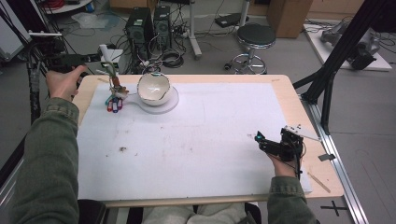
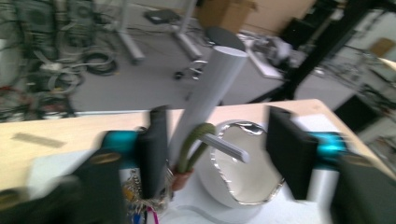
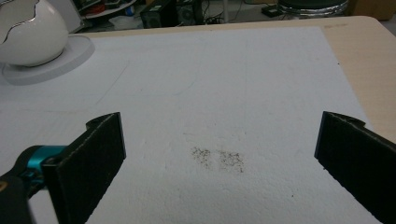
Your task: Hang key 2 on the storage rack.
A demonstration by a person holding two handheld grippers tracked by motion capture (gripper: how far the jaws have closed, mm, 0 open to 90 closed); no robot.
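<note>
While our left gripper (image 2: 219,154) stands at the table's far left corner, we keep its jaws wide apart with nothing clamped between them. Its left jaw lies just beside a grey tube (image 2: 210,98) that rises from the bunch of keys (image 1: 114,103); whether they touch we cannot tell. We see that bunch on the white mat (image 1: 196,140), beside the white bowl (image 1: 154,88) on its pale round base. Our right gripper (image 3: 219,154) hovers low over the mat's near right part, jaws equally wide, empty, well apart from the bowl.
</note>
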